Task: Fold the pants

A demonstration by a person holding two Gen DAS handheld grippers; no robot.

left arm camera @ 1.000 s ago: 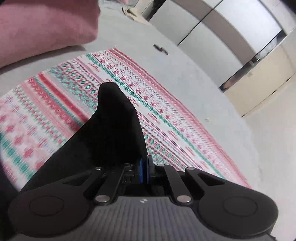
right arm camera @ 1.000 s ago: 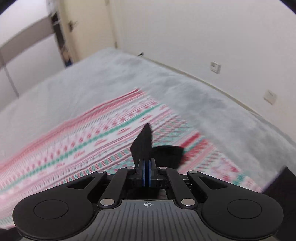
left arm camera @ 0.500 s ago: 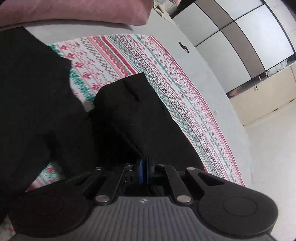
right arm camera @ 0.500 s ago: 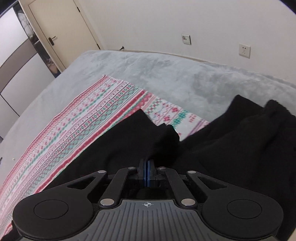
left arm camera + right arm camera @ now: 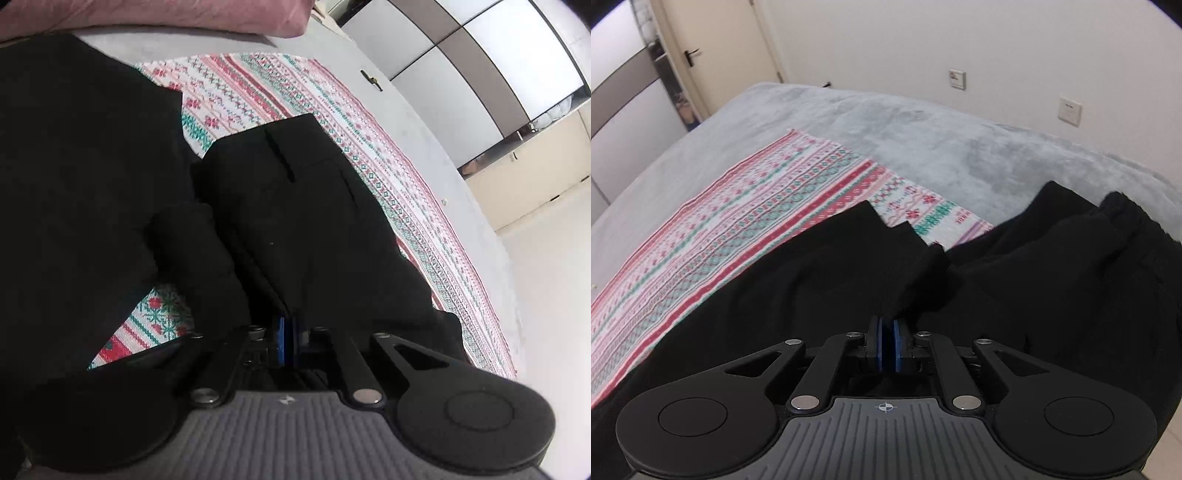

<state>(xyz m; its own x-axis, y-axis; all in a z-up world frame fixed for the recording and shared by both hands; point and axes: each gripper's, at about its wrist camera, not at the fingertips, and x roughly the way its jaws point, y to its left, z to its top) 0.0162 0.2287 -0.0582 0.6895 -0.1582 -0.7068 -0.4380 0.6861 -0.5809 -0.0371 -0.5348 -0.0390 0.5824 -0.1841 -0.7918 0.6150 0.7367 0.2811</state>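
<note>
The black pants [image 5: 303,206] look soft and limp, best taken at an edge: the left gripper [image 5: 286,341] pinches cloth, while the right gripper [image 5: 888,345] has just been opening, cloth just ahead of its slightly parted jaws.

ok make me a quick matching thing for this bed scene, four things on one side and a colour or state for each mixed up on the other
Things:
1. pants
2. patterned cloth
3. pillow
4. left tongs

Colour or state:
A. pink, at the far edge of the bed
B. shut on black fabric
C. black, lying over the spread cloth
D. red, green and white bands, spread flat on the grey bed cover

Pairs: 1-C, 2-D, 3-A, 4-B
</note>
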